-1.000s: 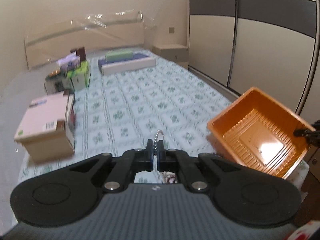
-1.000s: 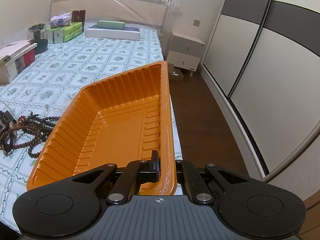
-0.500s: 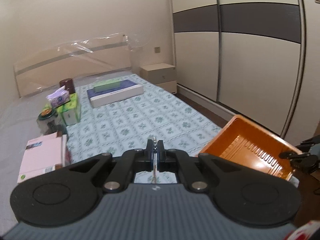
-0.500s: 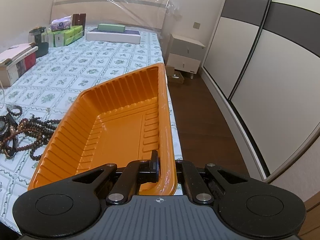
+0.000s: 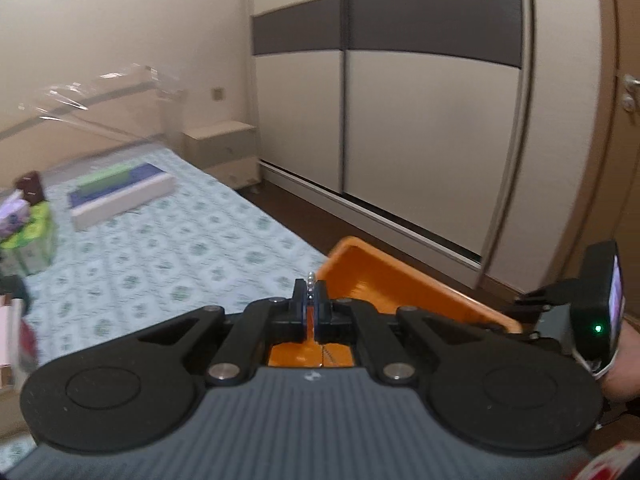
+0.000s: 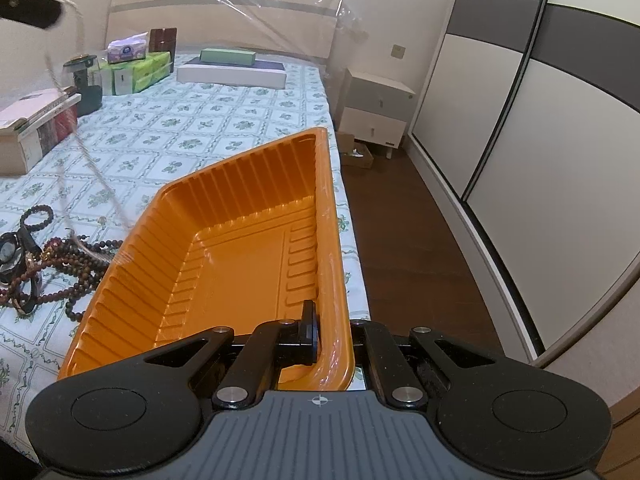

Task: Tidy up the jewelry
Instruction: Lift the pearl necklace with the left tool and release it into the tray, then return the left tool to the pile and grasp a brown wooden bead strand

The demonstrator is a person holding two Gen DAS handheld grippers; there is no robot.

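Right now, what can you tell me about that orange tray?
The orange tray is a shallow, shiny plastic dish with ribbed walls, a flat bottom and cut-off corners. It is empty. It sits tilted at the edge of the bed, beside the dark bead strands. The right tongs are shut on its near rim, one finger inside the wall. The left tongs hold a silvery bead chain near it.

No text, label, brand or number could be read; printing on the tissue packs [image 6: 136,66] was too small to be made out.
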